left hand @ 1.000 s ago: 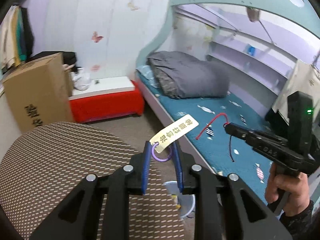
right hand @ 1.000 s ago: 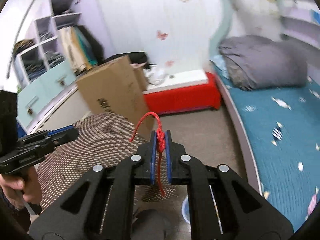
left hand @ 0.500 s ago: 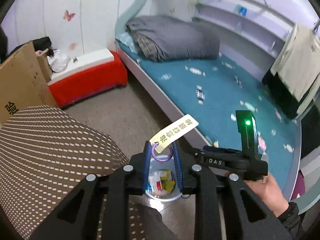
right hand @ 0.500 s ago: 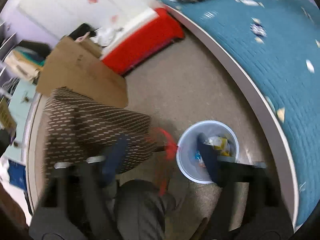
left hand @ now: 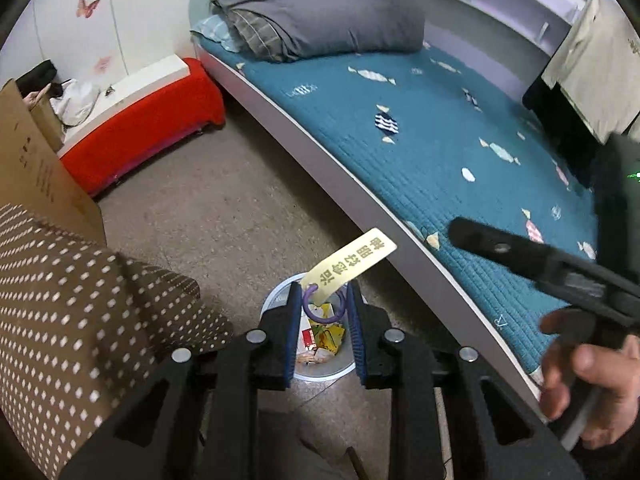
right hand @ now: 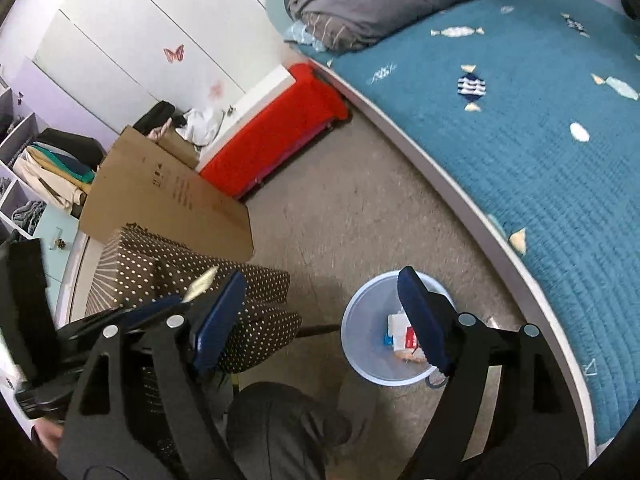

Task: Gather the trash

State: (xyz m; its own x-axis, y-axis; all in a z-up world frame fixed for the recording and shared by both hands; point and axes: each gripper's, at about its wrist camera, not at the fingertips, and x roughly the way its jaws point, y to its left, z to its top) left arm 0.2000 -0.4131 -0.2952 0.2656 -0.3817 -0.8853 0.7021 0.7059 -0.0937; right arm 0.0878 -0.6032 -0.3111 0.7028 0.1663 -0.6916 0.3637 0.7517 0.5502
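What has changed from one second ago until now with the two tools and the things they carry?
The right tool held a red string; its jaws have just been opening and now stand wide with nothing between them. Both tools came down over the bin. The left tool has just been opening slightly; the tag's purple ring sits between its pads.

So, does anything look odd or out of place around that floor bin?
Just the yellow tag on its purple ring, poking up between the left gripper's jaws, which have just been opening, directly over the bin. Nothing looks spilled or broken.
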